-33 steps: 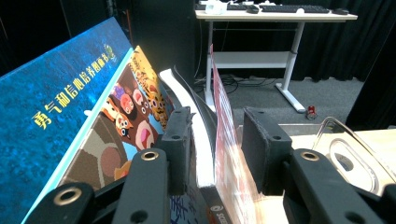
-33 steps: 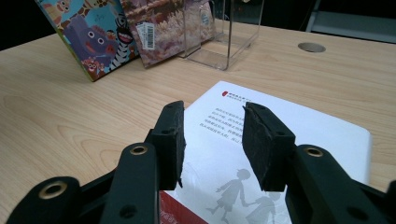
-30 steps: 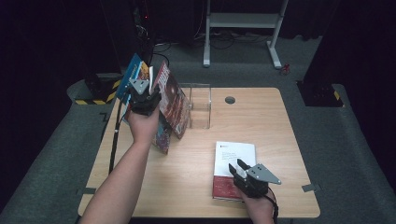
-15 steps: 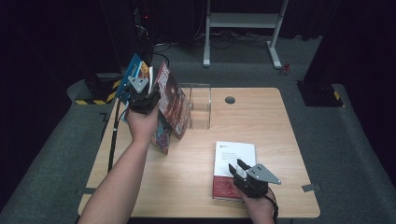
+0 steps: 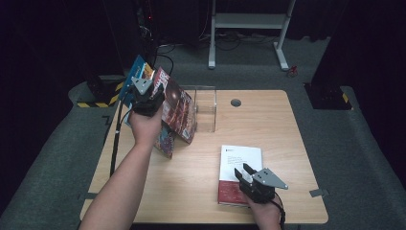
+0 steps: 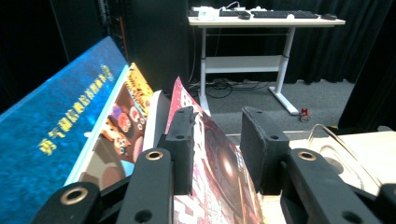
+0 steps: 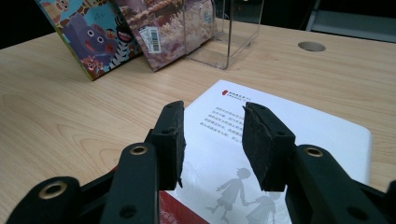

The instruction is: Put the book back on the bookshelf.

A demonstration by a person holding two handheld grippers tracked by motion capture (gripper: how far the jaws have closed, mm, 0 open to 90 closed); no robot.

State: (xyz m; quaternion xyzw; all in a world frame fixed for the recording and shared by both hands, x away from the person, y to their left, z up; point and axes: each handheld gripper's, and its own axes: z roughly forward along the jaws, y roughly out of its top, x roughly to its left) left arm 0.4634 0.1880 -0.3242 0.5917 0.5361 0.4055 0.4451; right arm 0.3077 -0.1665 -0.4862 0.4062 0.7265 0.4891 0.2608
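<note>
Several books lean together at the table's left against a clear acrylic stand point(image 5: 207, 111): a blue one point(image 6: 56, 140), an orange picture book point(image 6: 127, 114) and a red-covered one point(image 5: 179, 111). My left gripper point(image 5: 152, 93) is at their top edges. Its jaws stand open astride the red book's point(image 6: 219, 182) upper edge, and the left gripper point(image 6: 218, 119) does not pinch it. A white and red book point(image 5: 240, 165) lies flat at the front right. Just above its near end, my right gripper point(image 5: 245, 172) hovers open, with the white cover point(image 7: 289, 135) showing between the right gripper's point(image 7: 212, 114) jaws.
A cartoon-animal book point(image 7: 91, 32) leans at the front of the stack beside the clear stand point(image 7: 233, 28). A round cable hole point(image 5: 235, 102) sits in the table's far side. A white-framed desk point(image 5: 249, 21) stands beyond the table on the grey floor.
</note>
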